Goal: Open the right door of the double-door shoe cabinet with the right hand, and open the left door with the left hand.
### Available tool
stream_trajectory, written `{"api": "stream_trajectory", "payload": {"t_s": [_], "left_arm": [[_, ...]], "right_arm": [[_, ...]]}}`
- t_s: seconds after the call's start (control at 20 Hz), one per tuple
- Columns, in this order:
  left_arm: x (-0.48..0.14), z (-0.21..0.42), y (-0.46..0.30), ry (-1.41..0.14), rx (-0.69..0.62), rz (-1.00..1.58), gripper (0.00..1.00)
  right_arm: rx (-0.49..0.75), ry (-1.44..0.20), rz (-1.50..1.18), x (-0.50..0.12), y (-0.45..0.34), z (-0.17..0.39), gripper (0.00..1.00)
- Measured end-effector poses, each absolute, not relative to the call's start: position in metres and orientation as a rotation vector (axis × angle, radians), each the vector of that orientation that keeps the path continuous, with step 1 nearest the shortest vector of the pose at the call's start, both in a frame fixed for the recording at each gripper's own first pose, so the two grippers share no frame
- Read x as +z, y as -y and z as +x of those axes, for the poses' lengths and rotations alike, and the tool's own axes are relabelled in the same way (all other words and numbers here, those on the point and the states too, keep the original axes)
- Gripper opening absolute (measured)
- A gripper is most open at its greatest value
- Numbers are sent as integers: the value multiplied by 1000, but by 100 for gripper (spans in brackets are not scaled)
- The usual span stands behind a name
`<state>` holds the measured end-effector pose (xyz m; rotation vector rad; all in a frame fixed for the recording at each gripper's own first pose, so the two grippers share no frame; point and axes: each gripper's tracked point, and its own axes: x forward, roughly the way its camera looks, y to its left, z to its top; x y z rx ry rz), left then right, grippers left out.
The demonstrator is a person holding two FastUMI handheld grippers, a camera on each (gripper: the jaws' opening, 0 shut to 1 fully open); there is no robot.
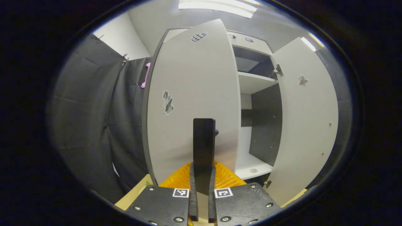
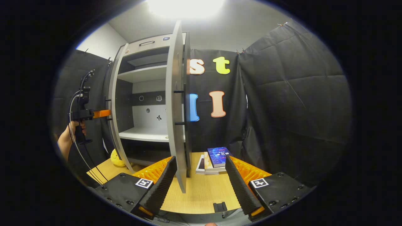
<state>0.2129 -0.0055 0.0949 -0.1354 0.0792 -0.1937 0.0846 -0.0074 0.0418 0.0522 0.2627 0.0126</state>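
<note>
In the left gripper view the grey shoe cabinet's left door (image 1: 188, 94) stands close ahead, swung partly out. My left gripper (image 1: 202, 175) is shut on that door's black vertical handle (image 1: 204, 138). The right door (image 1: 309, 119) hangs wide open, baring the shelves (image 1: 254, 82). In the right gripper view the right door (image 2: 175, 110) shows edge-on with its black handle (image 2: 187, 106) on the far side. My right gripper (image 2: 199, 159) is open, with the door's lower edge between its fingers (image 2: 163, 182), touching neither. The left gripper (image 2: 100, 113), held by a hand (image 2: 70, 138), sits at the left door's edge.
A wooden table (image 2: 201, 194) carries a stack of books (image 2: 216, 158) right of the cabinet and a yellow toy (image 2: 116, 158) at its left foot. A small black clip (image 2: 220, 206) lies at the table's near edge. Black cloth walls close in on both sides.
</note>
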Motion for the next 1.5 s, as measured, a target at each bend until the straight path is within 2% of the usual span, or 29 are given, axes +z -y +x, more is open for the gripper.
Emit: {"api": "stream_trajectory", "payload": {"t_s": [0.2,0.45,0.75,0.8,1.05,1.1,1.2,1.5], "left_arm": [[96,197,-16,-72,-204,-148,17],[92,182,-53,-67,-205,-138,14],[68,178,-98,-95,-190,-119,15],[69,176,-109,-80,-177,-105,7],[76,169,-175,-38,-69,-34,6],[73,170,-184,-43,-71,-46,2],[69,164,-174,-55,-137,-116,1],[74,142,-176,-9,-160,-29,2]], "right_arm": [[37,-257,49,45,-10,86,95],[81,-257,36,45,-34,85,95],[125,-262,29,44,-58,82,96],[130,-263,26,44,-61,81,96],[136,-256,8,46,-70,78,96],[135,-254,9,46,-71,78,96],[133,-256,11,46,-73,76,98],[106,-231,-2,53,-78,74,96]]}}
